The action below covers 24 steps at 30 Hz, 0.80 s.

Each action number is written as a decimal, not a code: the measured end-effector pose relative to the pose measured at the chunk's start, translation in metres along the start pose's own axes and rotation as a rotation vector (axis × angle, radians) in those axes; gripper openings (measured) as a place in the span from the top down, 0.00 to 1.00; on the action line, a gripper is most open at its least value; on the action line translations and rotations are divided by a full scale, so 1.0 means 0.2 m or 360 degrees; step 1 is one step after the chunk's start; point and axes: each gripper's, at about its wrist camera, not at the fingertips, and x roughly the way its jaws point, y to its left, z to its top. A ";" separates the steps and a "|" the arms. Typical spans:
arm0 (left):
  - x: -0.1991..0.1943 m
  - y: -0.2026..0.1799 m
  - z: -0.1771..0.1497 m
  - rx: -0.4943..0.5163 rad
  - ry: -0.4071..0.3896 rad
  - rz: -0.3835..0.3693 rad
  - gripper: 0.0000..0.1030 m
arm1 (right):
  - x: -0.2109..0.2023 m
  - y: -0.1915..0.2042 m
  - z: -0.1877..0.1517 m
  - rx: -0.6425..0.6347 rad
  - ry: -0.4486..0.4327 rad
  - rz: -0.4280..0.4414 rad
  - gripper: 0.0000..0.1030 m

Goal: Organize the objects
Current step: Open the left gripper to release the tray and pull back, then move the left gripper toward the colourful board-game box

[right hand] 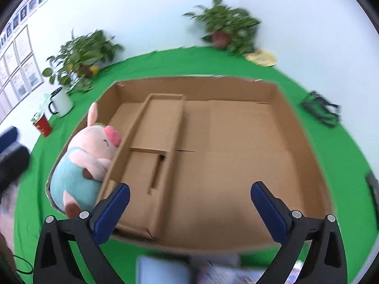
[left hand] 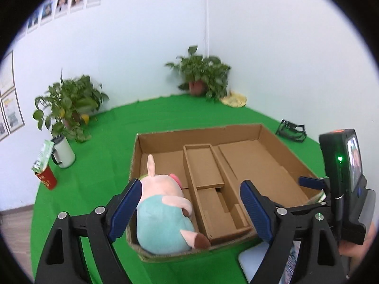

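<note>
Left wrist view: potted plants, a white mug and a red cup ring the cardboard box holding the plush pig in its left compartment, both the left gripper and right gripper tilted down, fingers spread, empty.

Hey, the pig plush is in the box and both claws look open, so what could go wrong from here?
1. The plush pig leans on the inner divider at the cardboard box's left wall; it may tip the divider or roll out.
2. The open left claw hangs right by the pig and might snag it.
3. The right claw sits above the box's near edge and may bump it.
</note>
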 end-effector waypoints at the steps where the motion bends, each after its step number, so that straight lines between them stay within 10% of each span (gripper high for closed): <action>1: -0.03 -0.01 -0.01 -0.0004 -0.0018 -0.0016 0.17 | -0.05 -0.02 -0.03 0.0000 -0.0024 -0.0034 0.00; 13: -0.35 -0.27 -0.12 0.0052 -0.0147 -0.0118 0.17 | -0.71 -0.23 -0.48 0.0059 -0.0270 -0.0171 0.00; 24: -0.44 -0.38 -0.23 0.0023 -0.0089 -0.0155 0.17 | -0.84 -0.30 -0.68 0.0049 -0.0229 -0.0166 0.00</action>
